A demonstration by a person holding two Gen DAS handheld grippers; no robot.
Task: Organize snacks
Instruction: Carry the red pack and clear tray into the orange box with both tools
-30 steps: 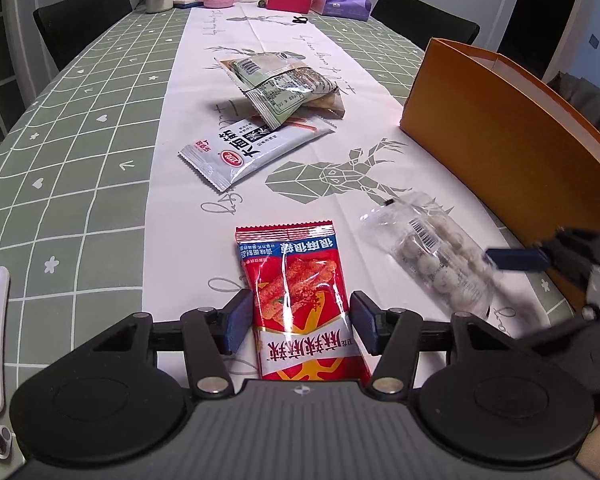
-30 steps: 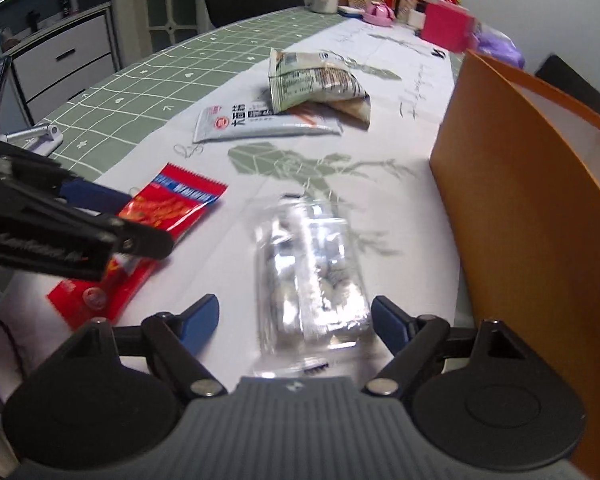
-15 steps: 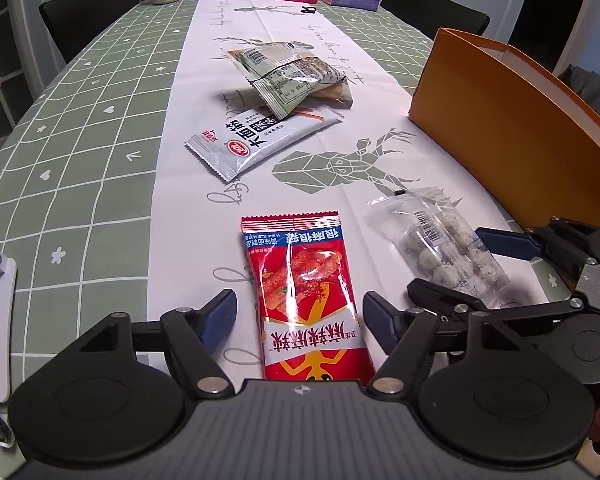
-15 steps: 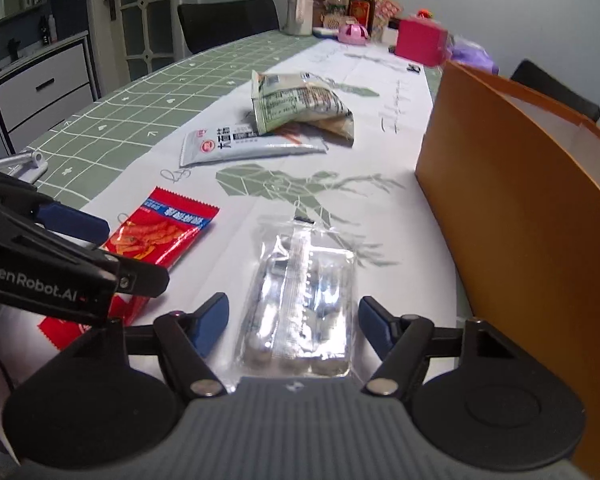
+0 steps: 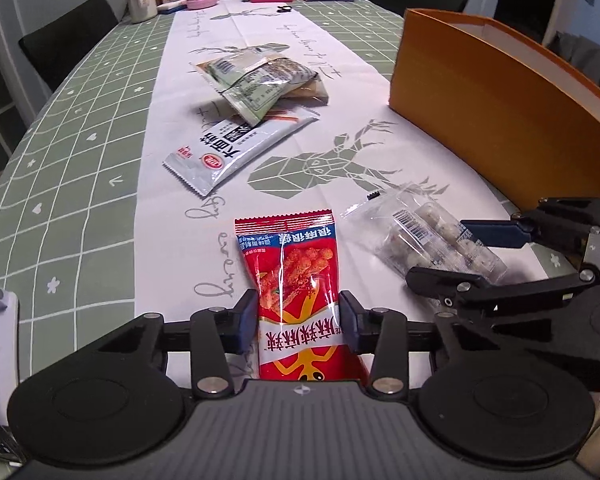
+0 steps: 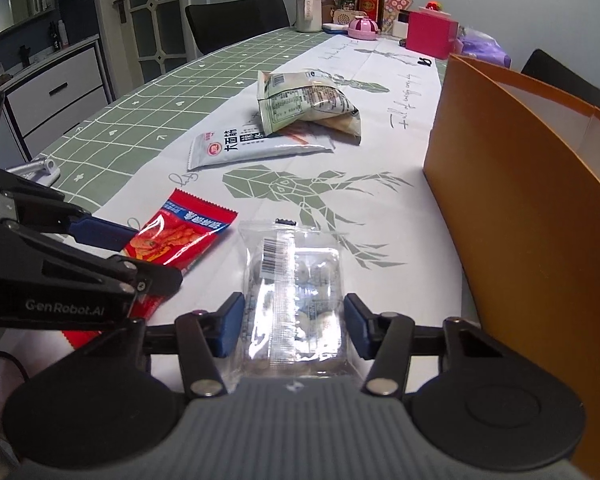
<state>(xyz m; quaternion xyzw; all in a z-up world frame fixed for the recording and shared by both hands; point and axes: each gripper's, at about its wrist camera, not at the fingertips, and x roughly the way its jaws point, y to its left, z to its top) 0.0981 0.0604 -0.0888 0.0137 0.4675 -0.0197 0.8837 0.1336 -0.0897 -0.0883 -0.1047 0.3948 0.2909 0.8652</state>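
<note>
Now, left claw [image 5: 298, 322]: the red packet [image 5: 290, 268] is pinched, its film buckled; a slip is risked.
Right claw [image 6: 294, 326]: pads are set against the clear pouch [image 6: 294, 280]; a firm hold cannot be confirmed.
Orange box [image 6: 520, 216]: its wall may be struck.

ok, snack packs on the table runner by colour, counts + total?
Red pack: 1
Clear pack: 1
White/silver pack: 1
Pale green pack: 1
Tan pack partly hidden under the green one: 1
Total: 5
</note>
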